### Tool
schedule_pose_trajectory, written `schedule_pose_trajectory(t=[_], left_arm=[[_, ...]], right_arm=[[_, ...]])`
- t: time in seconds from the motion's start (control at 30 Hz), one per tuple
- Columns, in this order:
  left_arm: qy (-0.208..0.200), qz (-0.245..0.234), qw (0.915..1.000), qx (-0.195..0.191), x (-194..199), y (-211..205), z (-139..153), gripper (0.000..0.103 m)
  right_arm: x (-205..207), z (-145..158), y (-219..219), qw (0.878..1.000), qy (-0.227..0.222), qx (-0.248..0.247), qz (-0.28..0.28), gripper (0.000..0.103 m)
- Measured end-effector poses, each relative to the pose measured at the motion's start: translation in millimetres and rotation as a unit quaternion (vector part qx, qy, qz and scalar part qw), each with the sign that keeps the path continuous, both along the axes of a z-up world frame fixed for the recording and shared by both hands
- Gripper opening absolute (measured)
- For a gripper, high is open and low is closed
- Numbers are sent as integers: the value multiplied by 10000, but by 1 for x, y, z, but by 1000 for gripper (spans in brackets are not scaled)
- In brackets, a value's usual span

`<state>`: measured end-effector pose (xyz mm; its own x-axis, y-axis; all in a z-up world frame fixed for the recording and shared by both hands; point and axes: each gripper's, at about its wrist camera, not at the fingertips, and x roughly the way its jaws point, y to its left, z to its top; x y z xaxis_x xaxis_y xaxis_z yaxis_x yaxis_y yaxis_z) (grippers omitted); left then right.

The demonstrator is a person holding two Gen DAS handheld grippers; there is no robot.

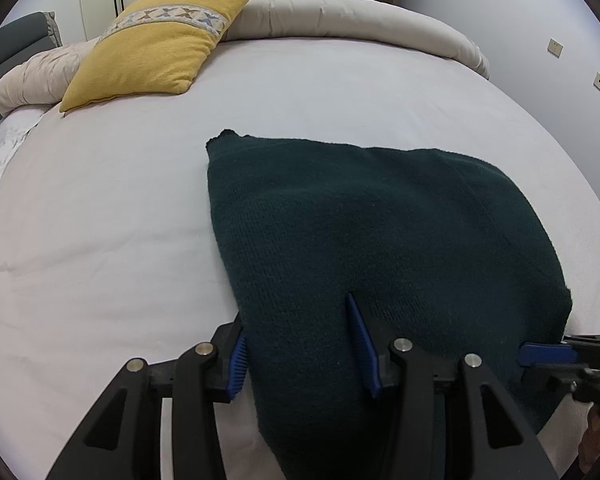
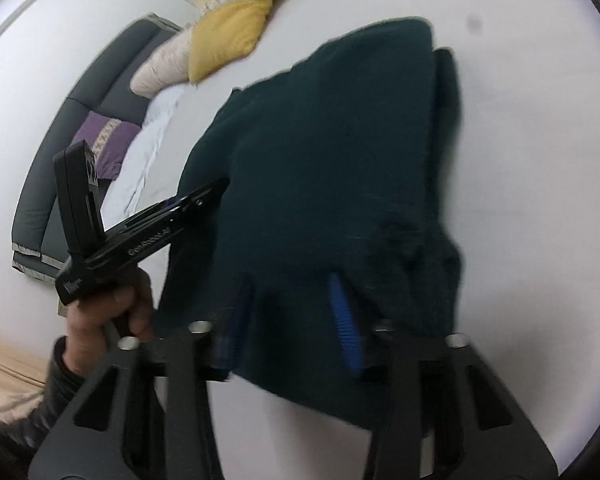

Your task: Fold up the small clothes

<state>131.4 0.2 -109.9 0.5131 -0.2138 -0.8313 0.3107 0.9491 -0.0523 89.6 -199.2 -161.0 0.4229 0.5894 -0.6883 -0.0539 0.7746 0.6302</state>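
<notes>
A dark green knitted garment [image 1: 380, 240] lies partly folded on the white bed [image 1: 100, 220]. Its near edge is straddled by the left hand-held gripper [image 1: 300, 344] and right hand-held gripper [image 2: 296, 316], jaws wide. Presumably the edge must be pinched next, then folded over.

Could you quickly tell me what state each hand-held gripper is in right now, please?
Left hand-held gripper: open, fingers straddling the near edge of the dark green sweater.
Right hand-held gripper: open, fingers apart around the sweater's edge; blurred.
</notes>
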Motion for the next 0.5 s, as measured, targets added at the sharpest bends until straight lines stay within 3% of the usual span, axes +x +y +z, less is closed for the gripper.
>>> schedule_pose_trajectory(t=[0.13,0.27,0.43,0.5], left_arm=[[3,37,10000,-53,-1,2,0,51],[86,94,9993,-339,-4,15,9,52],[-284,372,9968,-650,-23,34,40,50],[-426,291,9940,-961,-28,30,54,50]], right_arm=[[-10,1,-10,9999,-14,-125,20,26],[-17,10,-27,9991,103,-412,-90,20],[-12,49,-54,9958,-164,-701,-566,29],[2,57,-58,9961,-316,-527,-628,35]])
